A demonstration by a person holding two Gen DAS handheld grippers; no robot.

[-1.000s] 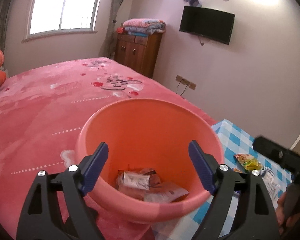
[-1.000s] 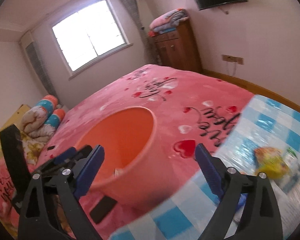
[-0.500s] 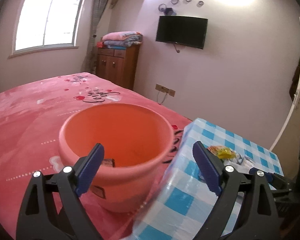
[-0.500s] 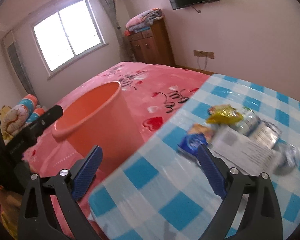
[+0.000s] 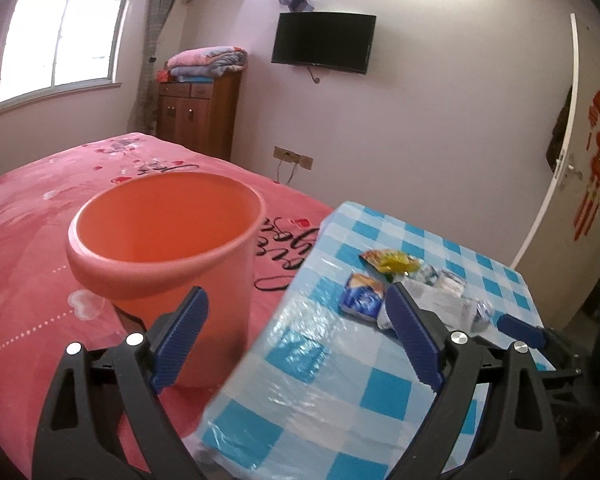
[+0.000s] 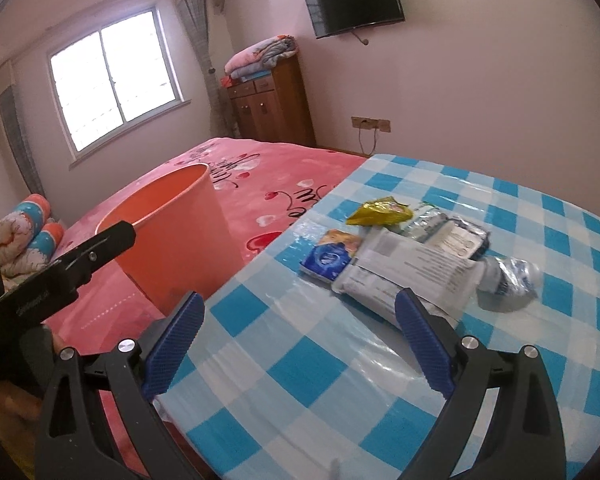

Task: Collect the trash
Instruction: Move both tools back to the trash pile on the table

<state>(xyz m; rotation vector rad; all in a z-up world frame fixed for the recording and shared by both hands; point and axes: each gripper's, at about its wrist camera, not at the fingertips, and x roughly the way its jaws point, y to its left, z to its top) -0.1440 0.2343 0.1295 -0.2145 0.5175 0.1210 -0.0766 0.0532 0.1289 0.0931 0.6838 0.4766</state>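
Observation:
An orange bin (image 5: 168, 236) stands beside the blue checked table (image 5: 340, 364); it also shows in the right wrist view (image 6: 180, 248). Trash lies on the table (image 6: 284, 344): a yellow wrapper (image 6: 380, 210), a blue tissue pack (image 6: 326, 260), a white printed packet (image 6: 404, 280), a clear wrapper (image 6: 452, 232) and a crumpled plastic bottle (image 6: 508, 278). The yellow wrapper (image 5: 392, 260) and blue pack (image 5: 362, 298) also show in the left wrist view. My left gripper (image 5: 296, 340) is open and empty, between bin and table. My right gripper (image 6: 296, 340) is open and empty, just short of the white packet.
A bed with a pink blanket (image 5: 40, 208) lies behind the bin. A wooden cabinet (image 5: 198, 116) with folded blankets stands at the far wall, a TV (image 5: 324, 42) hangs above, and a white door (image 5: 568, 152) is at the right.
Both grippers have swung right, away from the bin's opening and toward the table. The trash pile has come closer in the right wrist view. Both stay open.

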